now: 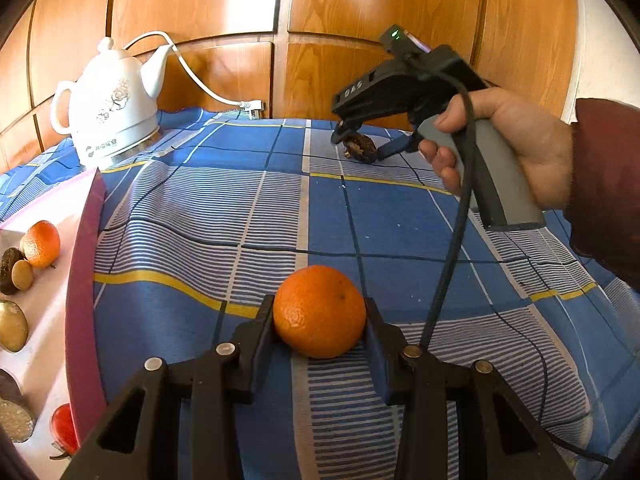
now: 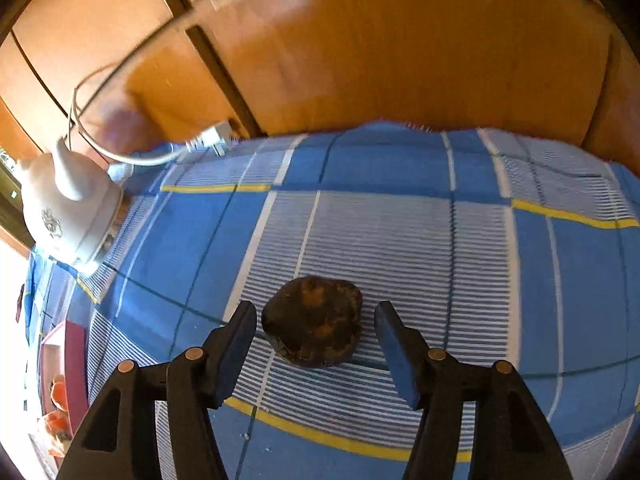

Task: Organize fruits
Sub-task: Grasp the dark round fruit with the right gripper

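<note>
An orange (image 1: 319,311) sits between the pads of my left gripper (image 1: 319,322), which is shut on it, low over the blue checked cloth (image 1: 240,208). A dark brown wrinkled fruit (image 2: 314,322) lies on the cloth between the fingers of my right gripper (image 2: 315,314). That gripper is open, with a gap on each side of the fruit. In the left wrist view the right gripper (image 1: 362,142), held by a hand (image 1: 504,140), points down over the same dark fruit (image 1: 362,150) at the far side of the table.
A pink-walled white box (image 1: 82,280) at the left edge holds another orange (image 1: 41,243) and several other fruits. A white kettle (image 1: 110,108) with its cord stands at the back left. Wooden panels (image 1: 320,20) rise behind the table.
</note>
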A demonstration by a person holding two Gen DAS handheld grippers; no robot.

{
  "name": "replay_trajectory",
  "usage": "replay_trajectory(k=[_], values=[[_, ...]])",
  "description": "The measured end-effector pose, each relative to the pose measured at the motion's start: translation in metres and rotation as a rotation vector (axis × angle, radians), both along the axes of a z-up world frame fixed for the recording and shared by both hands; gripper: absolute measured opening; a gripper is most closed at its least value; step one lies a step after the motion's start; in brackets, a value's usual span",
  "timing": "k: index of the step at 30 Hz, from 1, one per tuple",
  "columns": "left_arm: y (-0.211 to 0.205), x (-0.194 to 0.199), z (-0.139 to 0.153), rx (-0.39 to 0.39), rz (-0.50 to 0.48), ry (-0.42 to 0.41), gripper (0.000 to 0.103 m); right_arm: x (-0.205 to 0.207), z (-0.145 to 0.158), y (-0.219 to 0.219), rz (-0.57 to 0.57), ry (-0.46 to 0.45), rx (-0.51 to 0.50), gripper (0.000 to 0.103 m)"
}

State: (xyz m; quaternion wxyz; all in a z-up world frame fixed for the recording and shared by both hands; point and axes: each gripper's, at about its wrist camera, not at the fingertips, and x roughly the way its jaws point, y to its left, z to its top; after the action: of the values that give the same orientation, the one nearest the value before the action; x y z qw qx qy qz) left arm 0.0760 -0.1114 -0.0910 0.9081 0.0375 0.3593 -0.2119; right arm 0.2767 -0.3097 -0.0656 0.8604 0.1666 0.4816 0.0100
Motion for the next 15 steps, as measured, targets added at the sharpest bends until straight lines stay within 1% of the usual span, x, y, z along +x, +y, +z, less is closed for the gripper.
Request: replay_trajectory(k=[1, 2, 4, 5, 7, 9, 12, 15], values=[[0.0, 0.0, 0.0, -0.001, 0.0, 0.0, 0.041, 0.0, -0.001, 0.003, 0.006, 0.003, -0.028, 0.054], [0.001, 0.0, 0.0, -0.003, -0.001, -0.001, 0.041, -0.002, 0.0, 0.005, 0.016, -0.002, -0.051, 0.05], [0.001, 0.0, 0.0, -0.006, -0.001, 0.0, 0.041, -0.008, 0.003, 0.007, 0.024, 0.006, -0.031, 0.049], [0.001, 0.0, 0.0, -0.007, -0.001, 0.0, 0.041, -0.013, 0.005, 0.008, 0.029, 0.002, -0.039, 0.049], [0.001, 0.0, 0.0, -0.008, -0.001, 0.0, 0.041, -0.029, 0.009, 0.013, 0.058, 0.0, -0.055, 0.049], [0.001, 0.001, 0.0, -0.01, 0.0, 0.0, 0.041, -0.051, 0.013, 0.012, 0.063, 0.002, -0.055, 0.049], [0.001, 0.001, -0.001, -0.01, -0.001, 0.002, 0.041, -0.085, 0.017, 0.005, 0.045, 0.003, -0.012, 0.05], [0.001, 0.001, 0.0, -0.014, -0.002, 0.004, 0.041, -0.122, 0.016, -0.002, -0.008, 0.007, -0.004, 0.05]])
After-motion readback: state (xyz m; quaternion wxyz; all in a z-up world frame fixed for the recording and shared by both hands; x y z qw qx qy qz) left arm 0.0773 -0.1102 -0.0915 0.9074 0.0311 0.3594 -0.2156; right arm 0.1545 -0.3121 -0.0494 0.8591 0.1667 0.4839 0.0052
